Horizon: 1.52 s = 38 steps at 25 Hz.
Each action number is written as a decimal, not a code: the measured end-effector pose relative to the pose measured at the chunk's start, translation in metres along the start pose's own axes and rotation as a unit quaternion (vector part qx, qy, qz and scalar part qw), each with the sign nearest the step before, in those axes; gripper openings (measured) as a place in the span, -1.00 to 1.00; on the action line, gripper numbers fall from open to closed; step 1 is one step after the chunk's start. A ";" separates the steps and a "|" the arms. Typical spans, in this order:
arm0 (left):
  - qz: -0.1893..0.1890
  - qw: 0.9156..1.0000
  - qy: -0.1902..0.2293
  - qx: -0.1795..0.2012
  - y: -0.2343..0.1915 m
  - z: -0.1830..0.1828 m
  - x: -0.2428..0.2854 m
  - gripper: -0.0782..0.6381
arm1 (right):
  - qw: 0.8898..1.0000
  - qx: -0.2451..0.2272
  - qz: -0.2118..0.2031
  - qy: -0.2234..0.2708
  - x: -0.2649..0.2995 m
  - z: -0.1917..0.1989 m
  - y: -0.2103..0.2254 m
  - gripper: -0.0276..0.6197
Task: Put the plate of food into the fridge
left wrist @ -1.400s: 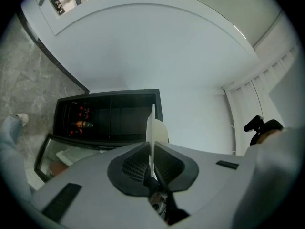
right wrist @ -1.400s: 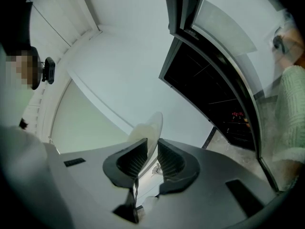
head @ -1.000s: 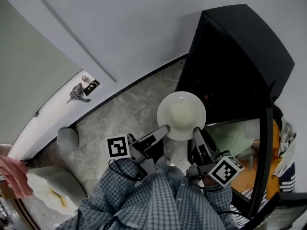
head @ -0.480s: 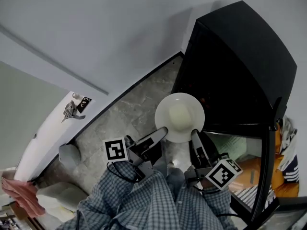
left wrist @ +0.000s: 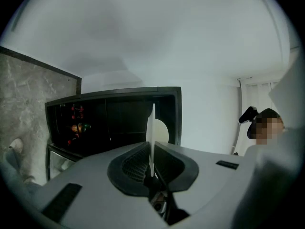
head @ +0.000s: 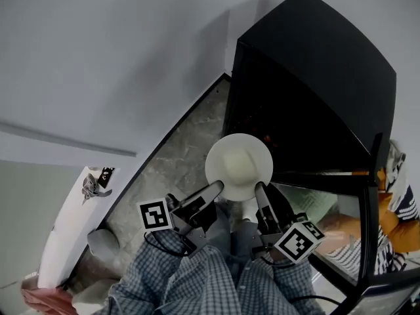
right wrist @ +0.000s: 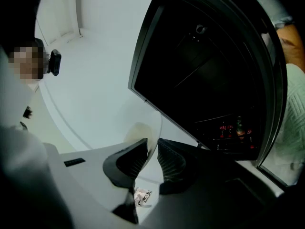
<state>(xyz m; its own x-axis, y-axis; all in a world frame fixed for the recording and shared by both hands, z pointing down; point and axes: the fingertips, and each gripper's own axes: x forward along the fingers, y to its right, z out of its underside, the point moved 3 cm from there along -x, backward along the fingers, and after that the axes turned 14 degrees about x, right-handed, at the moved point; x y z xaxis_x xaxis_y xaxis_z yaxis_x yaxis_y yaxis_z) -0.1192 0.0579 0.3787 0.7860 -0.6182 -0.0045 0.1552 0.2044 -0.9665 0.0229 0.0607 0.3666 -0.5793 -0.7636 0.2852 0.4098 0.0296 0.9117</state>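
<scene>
Since the earlier frames the fridge (head: 315,77) had grown larger in the head view and the wall fittings had slid off toward the lower left; the plate (head: 231,176) had kept its place between the two claws. Read as: carry toward the fridge in progress, grip unchanged. Head view: the white plate, with a pale mound of food (head: 241,165) at its middle, was held level above the grey stone floor (head: 184,156), its far rim overlapping the lower edge of the fridge's dark open front. The left claw (head: 213,190) gripped the near-left rim and the right claw (head: 259,192) the near-right rim. The fridge door (head: 367,228) stood open at the right. Left gripper view: the jaws were closed on the plate (left wrist: 152,128), seen edge-on as a thin white line rising from between the pads; beyond it lay the fridge cavity (left wrist: 119,123), with small red and green items (left wrist: 77,126) on a shelf at its left. Right gripper view: the jaws were clamped on the plate rim (right wrist: 153,136), pads on either side of it, with the dark interior (right wrist: 205,80) ahead and lit bottles (right wrist: 231,128) low down. Judgement: plate not yet inside; the remaining step was to advance it level onto a shelf, then release with both claws. Which shelf had room could not be told.
</scene>
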 end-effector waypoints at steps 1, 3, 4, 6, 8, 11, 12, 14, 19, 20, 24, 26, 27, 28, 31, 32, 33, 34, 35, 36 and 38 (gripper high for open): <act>0.001 1.000 -0.005 0.000 -0.003 -0.001 0.004 -0.70 | 1.000 0.001 0.004 0.006 0.001 -0.002 0.003 -0.69; 0.001 1.000 -0.015 -0.003 -0.009 -0.003 0.012 -0.70 | 1.000 0.003 0.012 0.012 0.004 -0.007 0.009 -0.69; 0.000 1.000 -0.018 -0.003 -0.012 -0.003 0.016 -0.70 | 1.000 0.004 0.016 0.013 0.006 -0.010 0.013 -0.69; -0.002 1.000 -0.022 -0.007 -0.021 -0.004 0.024 -0.70 | 0.999 0.010 0.027 0.018 0.010 -0.015 0.022 -0.69; -0.003 1.000 -0.023 -0.015 -0.028 -0.002 0.031 -0.70 | 0.999 0.012 0.037 0.023 0.013 -0.018 0.030 -0.69; -0.005 0.999 -0.028 -0.017 -0.039 0.000 0.040 -0.70 | 0.998 0.019 0.053 0.036 0.016 -0.023 0.042 -0.69; -0.006 0.999 -0.030 -0.016 -0.042 0.000 0.043 -0.70 | 0.997 0.022 0.057 0.042 0.017 -0.025 0.046 -0.69; -0.009 0.999 -0.035 -0.011 -0.049 0.000 0.051 -0.70 | 0.996 0.027 0.063 0.054 0.020 -0.029 0.055 -0.69; -0.009 0.999 -0.044 -0.014 -0.069 0.002 0.071 -0.70 | 0.994 0.031 0.065 0.086 0.028 -0.039 0.077 -0.69; -0.010 0.999 -0.046 -0.016 -0.074 0.001 0.074 -0.70 | 0.993 0.031 0.066 0.093 0.031 -0.040 0.081 -0.69; -0.013 0.998 -0.055 -0.020 -0.092 -0.001 0.085 -0.70 | 0.989 0.027 0.092 0.112 0.040 -0.047 0.096 -0.69; -0.015 0.998 -0.058 -0.020 -0.099 -0.001 0.090 -0.70 | 0.988 0.032 0.087 0.121 0.044 -0.048 0.102 -0.69; -0.016 0.998 -0.060 -0.019 -0.102 -0.001 0.093 -0.70 | 0.988 0.037 0.085 0.125 0.046 -0.049 0.107 -0.69; -0.016 0.998 -0.061 -0.018 -0.106 -0.002 0.096 -0.70 | 0.987 0.043 0.085 0.130 0.048 -0.050 0.112 -0.69; -0.017 0.998 -0.065 -0.018 -0.117 -0.003 0.106 -0.70 | 0.984 0.045 0.093 0.142 0.054 -0.056 0.123 -0.69; -0.016 0.997 -0.066 -0.021 -0.121 -0.004 0.109 -0.70 | 0.984 0.037 0.096 0.144 0.057 -0.057 0.126 -0.69; -0.014 0.997 -0.067 -0.024 -0.124 -0.005 0.110 -0.70 | 0.984 0.030 0.099 0.145 0.059 -0.058 0.128 -0.69; -0.012 0.997 -0.068 -0.026 -0.127 -0.005 0.111 -0.70 | 0.984 0.026 0.099 0.147 0.060 -0.057 0.130 -0.69; -0.011 0.997 -0.069 -0.027 -0.130 -0.004 0.111 -0.70 | 0.984 0.024 0.100 0.148 0.061 -0.055 0.132 -0.69; -0.011 0.997 -0.071 -0.026 -0.133 -0.004 0.111 -0.70 | 0.983 0.024 0.100 0.150 0.061 -0.053 0.135 -0.69; -0.011 0.997 -0.073 -0.023 -0.137 -0.006 0.117 -0.70 | 0.982 0.023 0.103 0.157 0.064 -0.055 0.142 -0.69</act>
<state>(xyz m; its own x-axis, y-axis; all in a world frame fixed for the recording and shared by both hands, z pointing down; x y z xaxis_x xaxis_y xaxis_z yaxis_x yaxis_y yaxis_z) -0.0519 -0.0471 0.5091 0.8620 -0.5045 0.0501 0.1474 0.1549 -0.9769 0.0830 -0.0191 0.4980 -0.2390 -0.8993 0.3662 0.4584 0.2280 0.8590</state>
